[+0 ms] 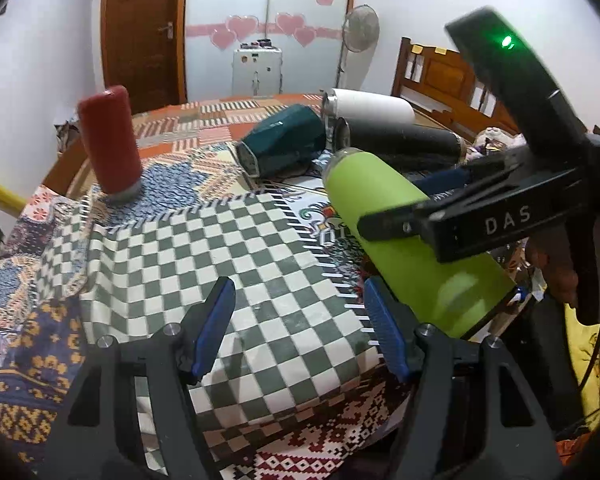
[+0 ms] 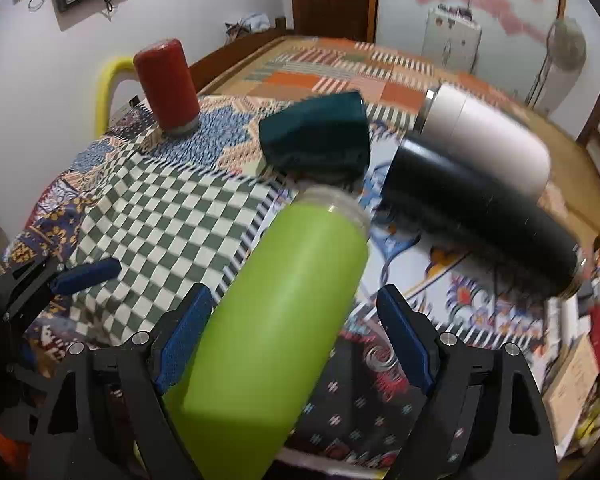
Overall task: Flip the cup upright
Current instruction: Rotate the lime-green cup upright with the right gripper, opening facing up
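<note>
Green cup (image 2: 276,312) sits between the two blue pads of the right claw (image 2: 296,344), its body running forward and away from the claw at a tilt, mouth end farthest out. The right claw stands wide; its left pad (image 2: 184,336) lies against or just beside the cup's side, while the right pad (image 2: 404,340) is clearly apart from it, so whether the cup is actually gripped cannot be told. In the left wrist view the right claw (image 1: 384,220) reaches across the cup (image 1: 400,240) from the side, one dark finger lying over its green wall. The left claw (image 1: 300,328) is open too, holding nothing, with the checked cloth (image 1: 228,264) between its pads and the cup just beyond its right pad.

The cup is a tall lime-green cylinder with a matte skin and a clear or silvery rim band at the far end. Ahead of the right claw lie a black flask (image 2: 480,220), a white flask (image 2: 488,140) and a dark teal cup (image 2: 320,136) on their sides; forward and left stands a red cup (image 2: 168,84), on the patterned bed cover (image 2: 340,68).
</note>
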